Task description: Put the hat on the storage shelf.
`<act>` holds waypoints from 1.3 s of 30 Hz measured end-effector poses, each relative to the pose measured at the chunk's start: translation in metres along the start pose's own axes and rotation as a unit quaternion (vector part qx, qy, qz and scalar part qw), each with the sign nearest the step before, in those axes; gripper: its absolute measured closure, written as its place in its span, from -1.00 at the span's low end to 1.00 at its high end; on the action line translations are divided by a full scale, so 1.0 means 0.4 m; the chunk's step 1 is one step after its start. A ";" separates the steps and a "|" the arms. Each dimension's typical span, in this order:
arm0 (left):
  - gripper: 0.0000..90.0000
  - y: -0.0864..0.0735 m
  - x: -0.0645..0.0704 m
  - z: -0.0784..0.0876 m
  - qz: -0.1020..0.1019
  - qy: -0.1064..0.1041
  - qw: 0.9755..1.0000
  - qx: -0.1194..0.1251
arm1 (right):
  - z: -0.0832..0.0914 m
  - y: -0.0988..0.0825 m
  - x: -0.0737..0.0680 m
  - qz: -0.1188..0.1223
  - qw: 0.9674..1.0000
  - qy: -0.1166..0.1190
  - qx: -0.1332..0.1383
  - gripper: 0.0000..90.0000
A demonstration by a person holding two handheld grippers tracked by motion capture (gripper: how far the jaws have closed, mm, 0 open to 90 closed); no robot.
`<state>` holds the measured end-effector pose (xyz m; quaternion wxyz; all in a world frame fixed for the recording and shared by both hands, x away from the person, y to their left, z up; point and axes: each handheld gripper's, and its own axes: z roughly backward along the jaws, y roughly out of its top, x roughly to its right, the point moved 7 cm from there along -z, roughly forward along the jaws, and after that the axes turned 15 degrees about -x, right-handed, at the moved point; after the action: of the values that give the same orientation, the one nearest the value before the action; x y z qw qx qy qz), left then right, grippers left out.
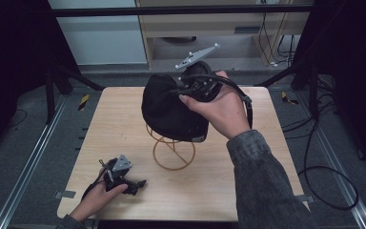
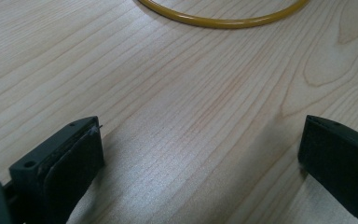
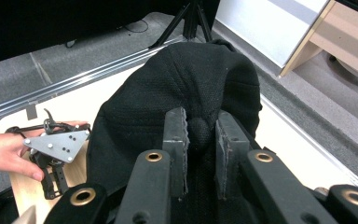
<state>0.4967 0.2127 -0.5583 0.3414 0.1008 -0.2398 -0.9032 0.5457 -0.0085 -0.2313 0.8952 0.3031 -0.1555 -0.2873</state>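
My right gripper is clenched on a pinch of black cloth at the top of the cap, which sits over the yellow wire stand near the middle of the desk, a little toward the far edge. The right gripper view gives what the high view hides under my hand: both pads nip a fold of the crown between them, with the cap bulging away beyond the jaws. The high view alone shows the stand's ring base resting on the desk below the cap, the cap's rim low on the near side, and its dome leaning up and away toward the far edge; I cannot tell where the brim is. My right hand comes in from the near right corner, forearm slanting across the desk, the gripper pointing left and slightly down into the cap, its grey plate sticking up behind. My left gripper lies low by the near left corner, hand wrapped round it from behind, pointing right along the near edge. The left gripper view shows the jaws released and wide apart over bare wood, nothing between them, with an arc of the stand's ring ahead, well apart from the pads. The right gripper view also catches the left gripper and its hand farther off.
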 end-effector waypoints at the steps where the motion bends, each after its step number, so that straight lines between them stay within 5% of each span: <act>1: -1.00 0.000 0.000 0.000 0.000 0.000 1.000 0.000 | -0.001 0.001 0.000 0.001 1.000 0.000 -0.001 0.72; 39: -1.00 0.000 0.000 0.000 0.000 0.000 1.000 0.000 | -0.112 0.020 -0.013 0.001 0.999 0.019 -0.044 0.69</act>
<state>0.4967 0.2127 -0.5583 0.3414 0.1011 -0.2400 -0.9031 0.5653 0.0201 -0.2612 0.9108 0.2686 -0.1259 -0.2872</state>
